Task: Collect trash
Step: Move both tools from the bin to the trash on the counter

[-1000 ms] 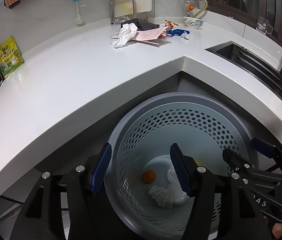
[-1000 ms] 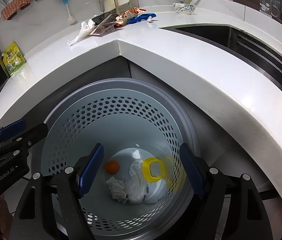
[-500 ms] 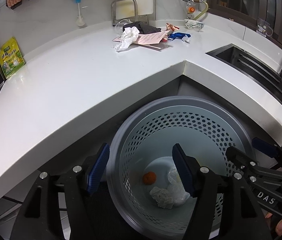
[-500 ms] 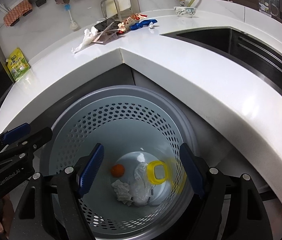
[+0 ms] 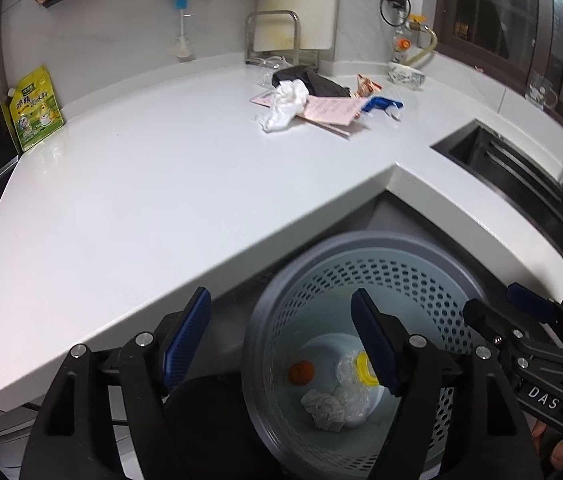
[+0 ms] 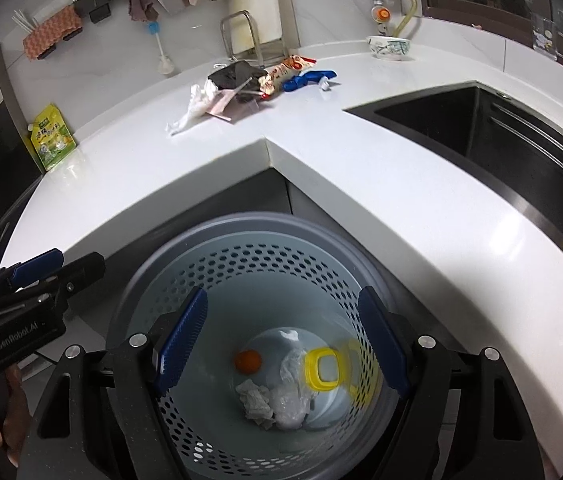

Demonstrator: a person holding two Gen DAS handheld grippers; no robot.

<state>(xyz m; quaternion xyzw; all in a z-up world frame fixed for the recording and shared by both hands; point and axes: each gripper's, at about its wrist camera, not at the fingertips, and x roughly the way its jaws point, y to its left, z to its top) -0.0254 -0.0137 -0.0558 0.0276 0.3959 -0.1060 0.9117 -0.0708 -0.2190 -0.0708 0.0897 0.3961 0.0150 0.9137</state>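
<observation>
White counter (image 5: 169, 184) wraps the corner; grey perforated bin (image 6: 241, 272) sits below my claws, already holding crumpled bits. Remaining trash pile (image 5: 309, 108) lies at twelve o'clock, far across the counter, long axis nine-to-three. Left claw (image 5: 281, 336) empty, jaws opening; right claw (image 6: 281, 336) wide, empty. Left looks marginally nearer, hard to tell.

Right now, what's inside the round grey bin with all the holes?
Inside the perforated grey plastic bin lie a small orange ball, a crumpled grey paper wad, clear crinkled plastic wrap and a yellow plastic ring piece. Whatever sits beneath them is covered.
</observation>
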